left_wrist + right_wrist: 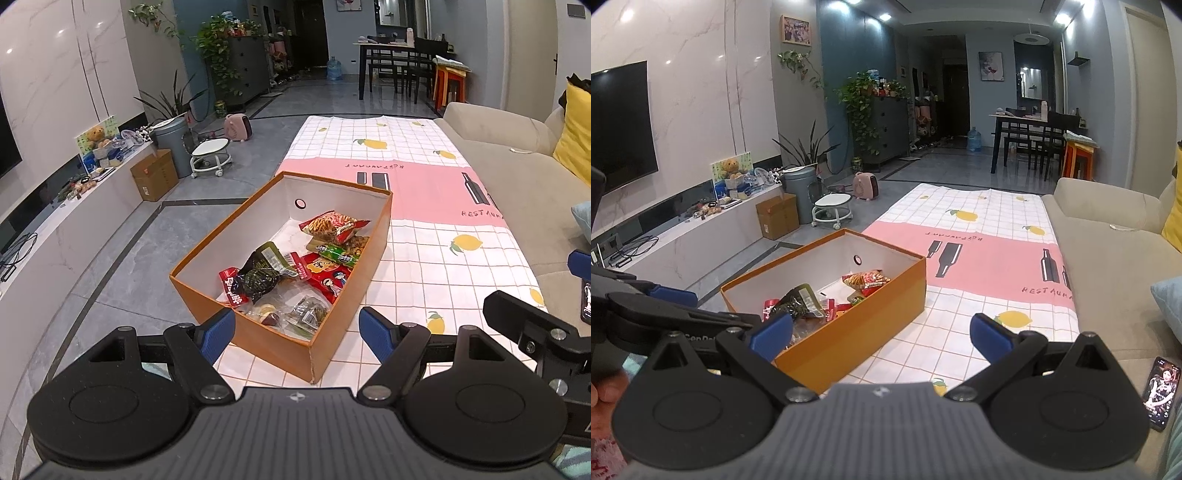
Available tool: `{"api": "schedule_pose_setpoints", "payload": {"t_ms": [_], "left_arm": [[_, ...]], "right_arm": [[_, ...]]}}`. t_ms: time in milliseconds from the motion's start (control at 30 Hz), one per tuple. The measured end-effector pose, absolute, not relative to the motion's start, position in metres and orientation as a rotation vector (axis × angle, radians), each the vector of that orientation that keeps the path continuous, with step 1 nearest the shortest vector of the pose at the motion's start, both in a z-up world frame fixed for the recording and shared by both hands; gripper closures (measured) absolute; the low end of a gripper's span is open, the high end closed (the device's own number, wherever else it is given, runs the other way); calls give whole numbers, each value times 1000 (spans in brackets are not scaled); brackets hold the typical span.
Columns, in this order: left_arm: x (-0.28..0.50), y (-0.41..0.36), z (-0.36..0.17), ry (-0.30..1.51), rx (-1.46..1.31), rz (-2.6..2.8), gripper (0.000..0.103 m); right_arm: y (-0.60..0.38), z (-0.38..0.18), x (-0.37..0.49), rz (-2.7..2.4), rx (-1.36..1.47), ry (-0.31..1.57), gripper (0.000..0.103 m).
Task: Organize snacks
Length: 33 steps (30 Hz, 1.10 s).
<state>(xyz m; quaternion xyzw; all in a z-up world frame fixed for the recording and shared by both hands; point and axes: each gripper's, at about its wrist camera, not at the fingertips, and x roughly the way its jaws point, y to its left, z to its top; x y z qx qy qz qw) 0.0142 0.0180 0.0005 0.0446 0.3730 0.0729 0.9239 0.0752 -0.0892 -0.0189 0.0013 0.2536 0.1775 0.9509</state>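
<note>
An open orange cardboard box (258, 334) stands on the lemon-print tablecloth (424, 266). Inside lie several snack packets: a red chip bag (334, 223), a dark green packet (264, 273), a red cartoon packet (327, 275) and clear-wrapped snacks (295, 310). My left gripper (297, 332) is open and empty, hovering just before the box's near corner. The box also shows in the right wrist view (849, 332). My right gripper (882, 336) is open and empty, to the right of the box's near end. The left gripper's body (665, 314) shows at the left edge there.
A beige sofa (517, 177) runs along the table's right side, with a yellow cushion (576, 136). A phone (1160, 391) lies on the sofa by my right gripper. Left of the table are grey floor, a TV console (74, 206), a cardboard carton (155, 177) and a stool (210, 155).
</note>
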Motion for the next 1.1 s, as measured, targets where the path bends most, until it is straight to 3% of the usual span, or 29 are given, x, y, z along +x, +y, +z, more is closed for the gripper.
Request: {"api": "schedule_pose_setpoints", "payload": {"t_ms": [1100], "left_arm": [[13, 20, 5, 747, 131, 164, 14]], "right_arm": [[-90, -22, 77, 347, 23, 526, 4]]}}
